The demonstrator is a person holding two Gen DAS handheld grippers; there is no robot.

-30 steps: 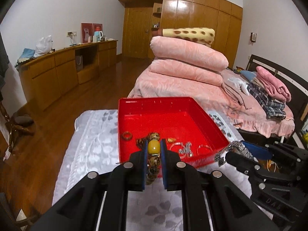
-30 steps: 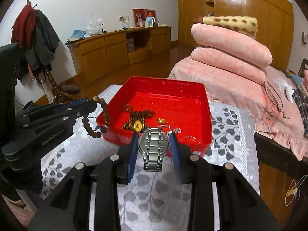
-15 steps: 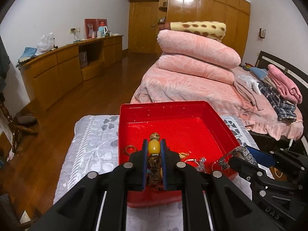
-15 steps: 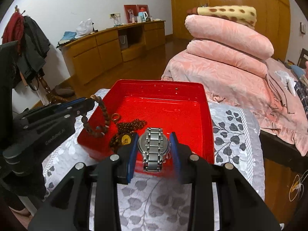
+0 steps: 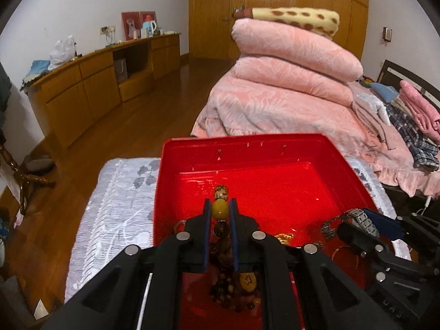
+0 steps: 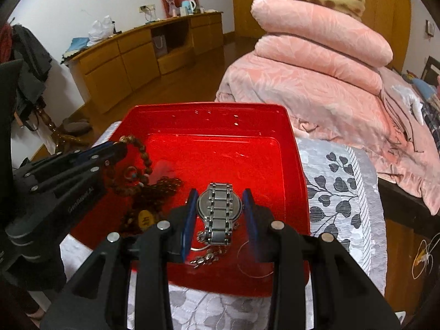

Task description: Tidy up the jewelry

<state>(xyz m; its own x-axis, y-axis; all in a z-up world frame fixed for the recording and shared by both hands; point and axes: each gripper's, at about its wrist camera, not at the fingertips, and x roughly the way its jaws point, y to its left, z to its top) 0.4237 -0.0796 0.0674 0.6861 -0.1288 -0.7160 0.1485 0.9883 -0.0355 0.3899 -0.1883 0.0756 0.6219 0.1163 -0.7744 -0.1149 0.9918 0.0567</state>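
A red tray (image 5: 275, 148) (image 6: 291, 151) stands on a table with a grey leaf-pattern cloth (image 5: 115, 214). My left gripper (image 5: 220, 210) is shut on a brown bead bracelet with a yellow bead (image 5: 220, 209) and holds it over the tray's near left part; the bracelet also hangs in the right wrist view (image 6: 143, 154). My right gripper (image 6: 220, 206) is shut on a silver metal watch (image 6: 220, 209) over the tray's near right part; the watch shows in the left wrist view (image 5: 360, 217). A beaded necklace with a yellow pendant (image 6: 145, 217), a ring (image 6: 130, 172) and thin bangles (image 6: 255, 261) lie in the tray.
A bed with stacked pink quilts (image 5: 288, 82) stands just behind the table. A long wooden cabinet (image 5: 96, 88) runs along the left wall. A coat stand with clothes (image 6: 24, 63) is at the far left. Wooden floor lies to the left of the table.
Both grippers have moved forward with their loads, from before the tray's front edge to above its inside. The bracelet and the watch stay gripped.
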